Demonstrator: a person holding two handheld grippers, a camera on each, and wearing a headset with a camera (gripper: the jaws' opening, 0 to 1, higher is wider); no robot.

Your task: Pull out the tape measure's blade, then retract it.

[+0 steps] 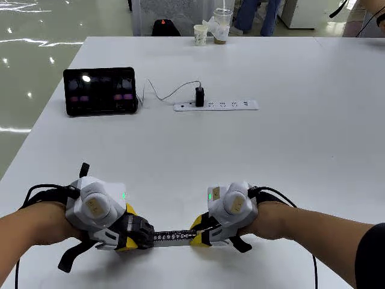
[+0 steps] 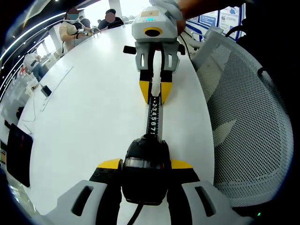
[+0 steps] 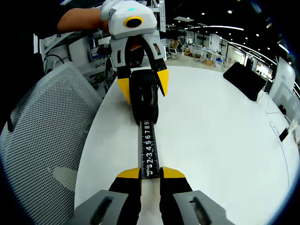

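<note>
Left tool (image 1: pixel 133 236): jaws clamped across the black case (image 2: pixel 145 180) of the single tape measure (image 1: pixel 142 233). Right tool (image 3: pixel 150 173): jaws closed on the free end of the blade (image 3: pixel 147 140). A short numbered length of blade is drawn out and runs straight between the two tools. Its long axis lies left to right by the near edge of the white worktop (image 1: pixel 271 156), tip toward the right tool. Farther back are one tablet (image 1: pixel 100 90), one power strip (image 1: pixel 219 105) and two cups (image 1: pixel 200 34).
</note>
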